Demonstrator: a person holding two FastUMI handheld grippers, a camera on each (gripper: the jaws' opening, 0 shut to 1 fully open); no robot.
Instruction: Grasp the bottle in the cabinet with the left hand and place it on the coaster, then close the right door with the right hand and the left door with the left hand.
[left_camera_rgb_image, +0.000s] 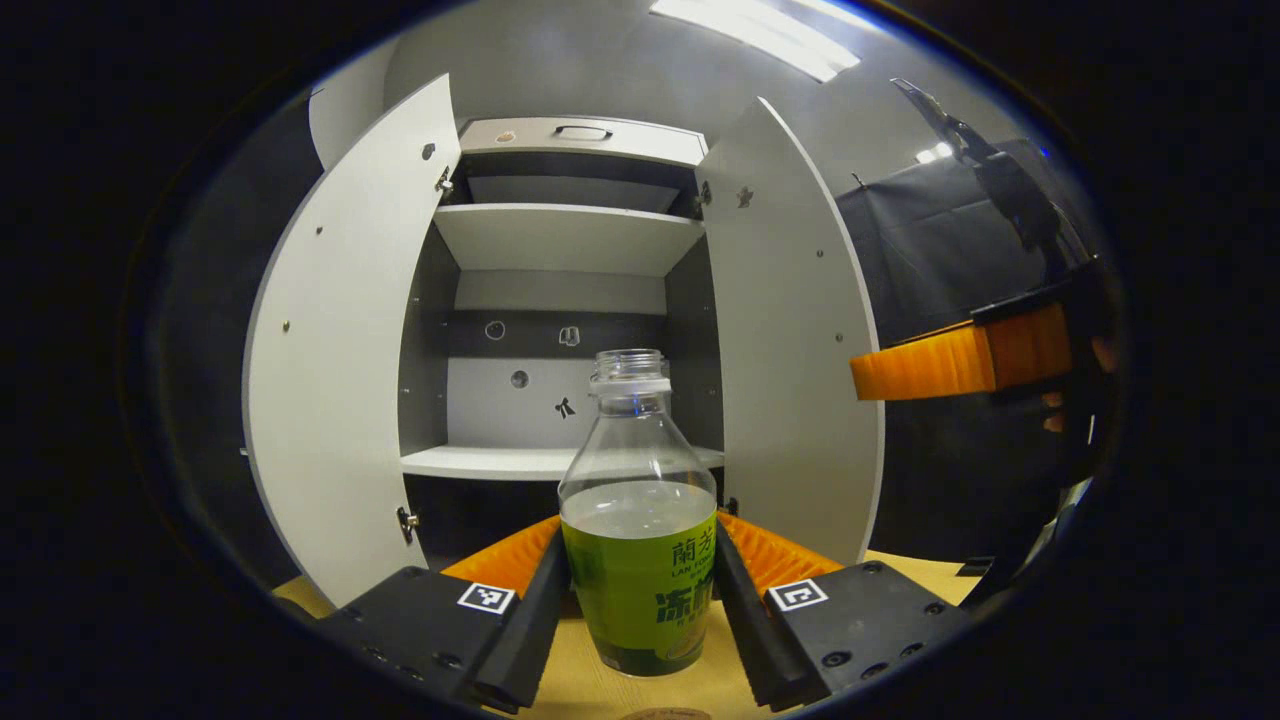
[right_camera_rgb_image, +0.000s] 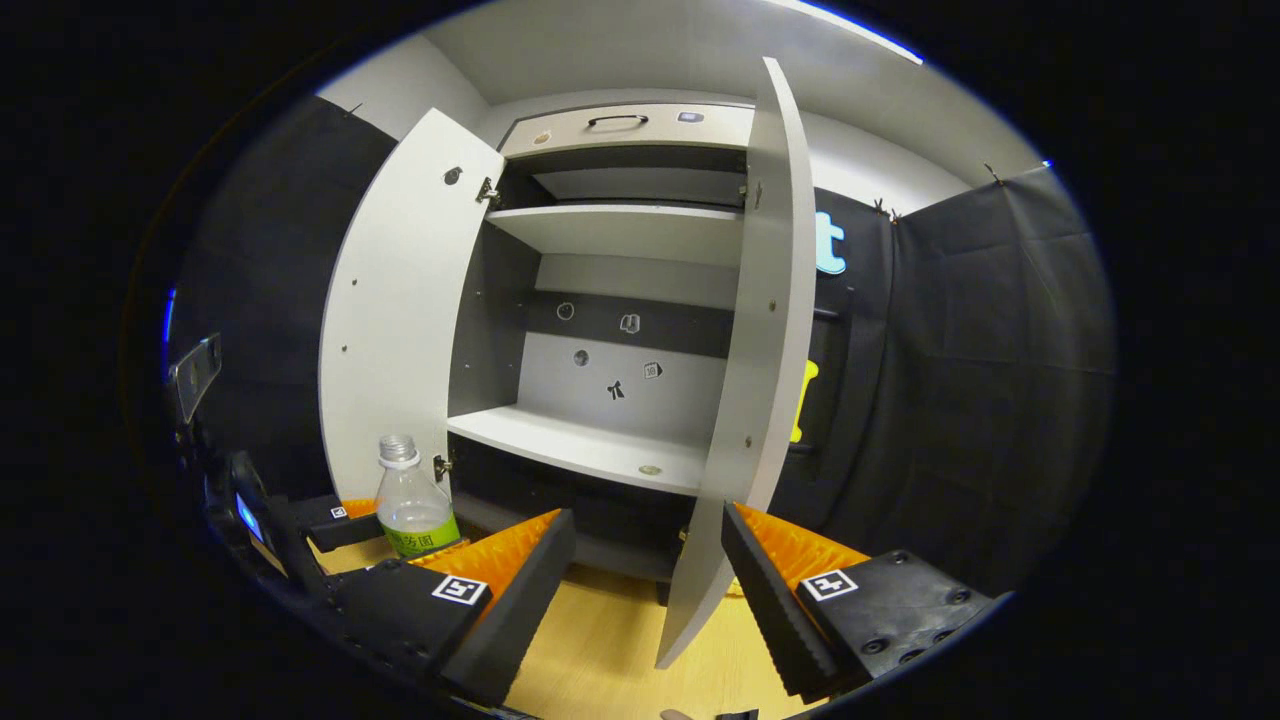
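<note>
With both cabinet doors standing open, seen through the left gripper view: left gripper (left_camera_rgb_image: 640, 590) clamped on the bottle (left_camera_rgb_image: 638, 520), both fingers pressing its labelled sides, base near or on the desk (left_camera_rgb_image: 600, 690) just ahead. Uncapped, about half full of clear liquid; tilting on release could spill it. Coaster possibly at the bottom edge, too little visible to tell. Cabinet (left_camera_rgb_image: 560, 300) shelves bare.

Through the right gripper view: right gripper (right_camera_rgb_image: 648, 590) open, holding nothing, right door (right_camera_rgb_image: 745, 400) edge between and just ahead of its fingers. Could pinch the edge or swing too hard.
</note>
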